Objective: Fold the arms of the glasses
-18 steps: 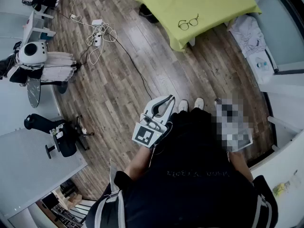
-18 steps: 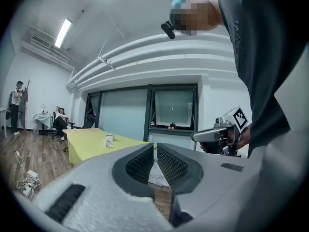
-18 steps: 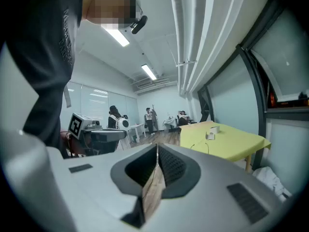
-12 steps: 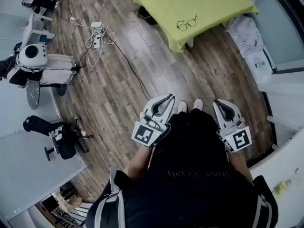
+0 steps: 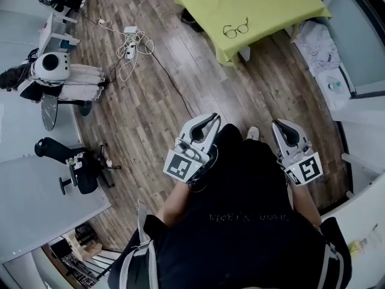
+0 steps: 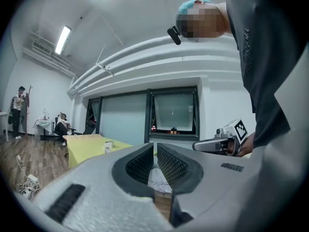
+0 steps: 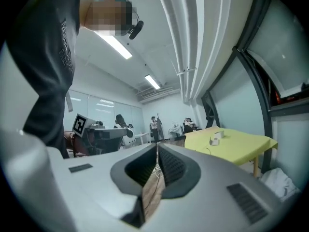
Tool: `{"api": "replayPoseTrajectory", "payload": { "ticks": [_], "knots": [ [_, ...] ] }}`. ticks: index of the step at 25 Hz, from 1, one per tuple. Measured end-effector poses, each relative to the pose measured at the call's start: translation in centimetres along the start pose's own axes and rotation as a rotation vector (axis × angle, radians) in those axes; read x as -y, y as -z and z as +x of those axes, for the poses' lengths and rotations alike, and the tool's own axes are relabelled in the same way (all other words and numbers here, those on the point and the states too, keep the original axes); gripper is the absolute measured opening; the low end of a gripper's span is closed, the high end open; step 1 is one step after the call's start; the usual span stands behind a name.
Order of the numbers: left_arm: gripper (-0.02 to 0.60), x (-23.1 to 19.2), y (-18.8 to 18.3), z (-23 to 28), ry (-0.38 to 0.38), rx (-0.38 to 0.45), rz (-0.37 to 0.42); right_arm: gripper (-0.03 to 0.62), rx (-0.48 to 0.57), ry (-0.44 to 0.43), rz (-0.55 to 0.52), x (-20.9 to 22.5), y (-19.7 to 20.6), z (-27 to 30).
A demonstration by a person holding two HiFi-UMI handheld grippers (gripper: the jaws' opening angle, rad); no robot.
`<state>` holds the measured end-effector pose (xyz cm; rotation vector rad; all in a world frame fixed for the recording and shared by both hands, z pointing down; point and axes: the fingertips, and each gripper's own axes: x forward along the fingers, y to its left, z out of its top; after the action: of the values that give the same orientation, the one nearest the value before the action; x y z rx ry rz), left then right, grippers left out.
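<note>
Dark-rimmed glasses (image 5: 236, 29) lie with arms out on the yellow-green table (image 5: 264, 5) at the top of the head view, far from both grippers. My left gripper (image 5: 209, 121) and right gripper (image 5: 284, 125) are held close to the person's body above the wooden floor, both pointing toward the table. In the left gripper view the left gripper (image 6: 155, 146) has its pads nearly touching with nothing between them. In the right gripper view the right gripper (image 7: 157, 146) is shut and empty. The glasses do not show in either gripper view.
White cables and a power strip (image 5: 129, 41) lie on the floor left of the table. A white machine (image 5: 51, 68) and a black office chair (image 5: 78, 167) stand at the left. A white cloth heap (image 5: 316, 41) sits by the table's right side. Other people are at the far end of the room.
The view has shifted a little and both grippers sit slightly higher in it. The right gripper, masked at first, now shows plainly. Both stay shut.
</note>
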<state>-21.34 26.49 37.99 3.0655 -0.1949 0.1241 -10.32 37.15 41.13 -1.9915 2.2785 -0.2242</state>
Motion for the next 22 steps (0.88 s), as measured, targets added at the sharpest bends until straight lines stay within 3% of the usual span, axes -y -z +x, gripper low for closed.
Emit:
{"api": "replayPoseTrajectory", "payload": {
  "ticks": [7,11,22],
  "knots": [
    [0.037,0.2,0.8,0.7,-0.045,-0.003,0.003,0.029,-0.027,-0.043,0.013,1.1,0.9,-0.3],
    [0.037,-0.9,0.1,1.5,-0.085,0.040,-0.038,0.030,-0.042,-0.038,0.035,2.4,0.9,1.0],
    [0.037,-4.9,1.6,6.3,-0.071,0.034,-0.063,0.031,-0.071,-0.037,0.058,6.2,0.6,4.3]
  ]
}}
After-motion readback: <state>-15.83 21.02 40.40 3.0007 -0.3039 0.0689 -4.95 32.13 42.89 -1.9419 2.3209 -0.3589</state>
